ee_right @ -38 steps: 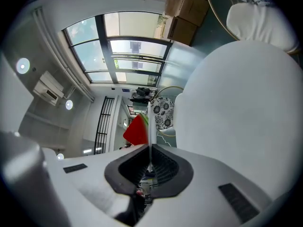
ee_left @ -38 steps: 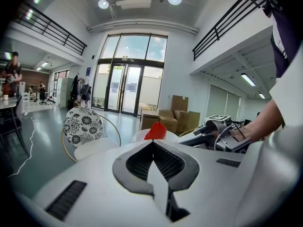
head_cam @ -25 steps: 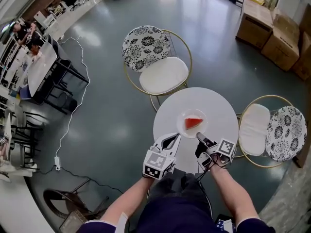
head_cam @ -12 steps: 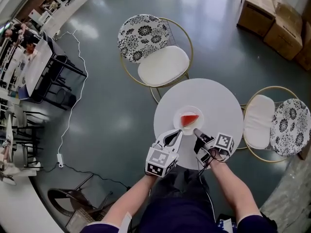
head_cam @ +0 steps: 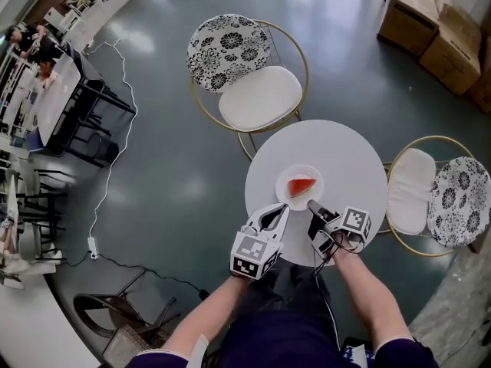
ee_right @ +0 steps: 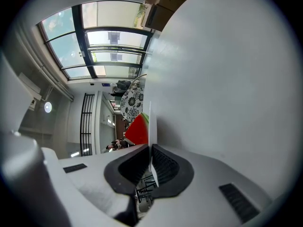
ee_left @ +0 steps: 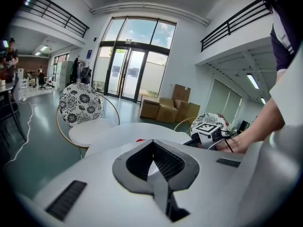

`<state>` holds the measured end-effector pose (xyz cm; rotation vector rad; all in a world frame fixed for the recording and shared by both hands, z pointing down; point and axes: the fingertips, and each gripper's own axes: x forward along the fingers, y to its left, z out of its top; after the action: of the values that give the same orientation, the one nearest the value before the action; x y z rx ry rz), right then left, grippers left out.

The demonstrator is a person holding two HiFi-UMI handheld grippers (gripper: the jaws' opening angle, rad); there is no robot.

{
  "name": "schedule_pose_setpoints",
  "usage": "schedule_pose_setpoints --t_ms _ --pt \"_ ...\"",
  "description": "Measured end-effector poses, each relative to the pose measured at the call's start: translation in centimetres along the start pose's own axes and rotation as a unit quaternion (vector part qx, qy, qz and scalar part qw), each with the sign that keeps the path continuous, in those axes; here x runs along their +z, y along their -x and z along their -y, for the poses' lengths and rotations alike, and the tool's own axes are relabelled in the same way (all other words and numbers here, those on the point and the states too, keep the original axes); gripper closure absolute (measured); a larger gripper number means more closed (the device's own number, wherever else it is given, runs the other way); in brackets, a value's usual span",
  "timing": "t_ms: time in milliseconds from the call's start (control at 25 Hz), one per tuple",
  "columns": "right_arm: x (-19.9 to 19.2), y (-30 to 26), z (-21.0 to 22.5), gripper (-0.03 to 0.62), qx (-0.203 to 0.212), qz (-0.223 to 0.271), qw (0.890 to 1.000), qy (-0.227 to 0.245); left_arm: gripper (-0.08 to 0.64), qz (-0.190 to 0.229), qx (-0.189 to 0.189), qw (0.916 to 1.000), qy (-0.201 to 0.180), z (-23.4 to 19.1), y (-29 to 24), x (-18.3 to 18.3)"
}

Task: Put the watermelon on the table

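Observation:
A red watermelon slice [head_cam: 301, 185] lies on a small white plate [head_cam: 282, 194] near the middle of the round white table [head_cam: 345, 152]. My right gripper [head_cam: 311, 203] is at the plate's near rim and shut on it. In the right gripper view the thin plate rim [ee_right: 150, 122] runs between the pads, with the watermelon slice [ee_right: 138, 129] just beyond. My left gripper [head_cam: 278, 211] hovers at the table's near left edge, close to the plate, shut with nothing in it. The left gripper view shows a sliver of the watermelon slice [ee_left: 140, 139] beyond my left gripper [ee_left: 152, 148].
A gold-framed chair with a floral back [head_cam: 257, 90] stands behind the table, and another such chair [head_cam: 433, 194] is to its right. Cardboard boxes [head_cam: 430, 29] sit at the far right. A cable [head_cam: 107, 182] trails over the floor at left, near desks [head_cam: 54, 106].
The head view has shifted a little. Both grippers stay at the table's near edge, and the right one remains at the plate's near rim.

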<state>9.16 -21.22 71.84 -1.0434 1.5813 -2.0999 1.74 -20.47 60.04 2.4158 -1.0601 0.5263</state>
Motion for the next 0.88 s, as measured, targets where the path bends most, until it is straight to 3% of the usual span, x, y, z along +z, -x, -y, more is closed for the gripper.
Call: schedule_pose_setpoints --t_ms 520,880 --pt "-0.1 -0.2 1.1 0.577 -0.044 -0.009 0.999 0.006 0.555 -0.004 -0.007 0.9999 0.006 0.2 0.1 -0.6" --pt "-0.5 -0.4 1.7 0.571 -0.119 -0.04 0.989 0.073 0.555 0.006 -0.014 0.9999 0.008 0.3 0.5 -0.2"
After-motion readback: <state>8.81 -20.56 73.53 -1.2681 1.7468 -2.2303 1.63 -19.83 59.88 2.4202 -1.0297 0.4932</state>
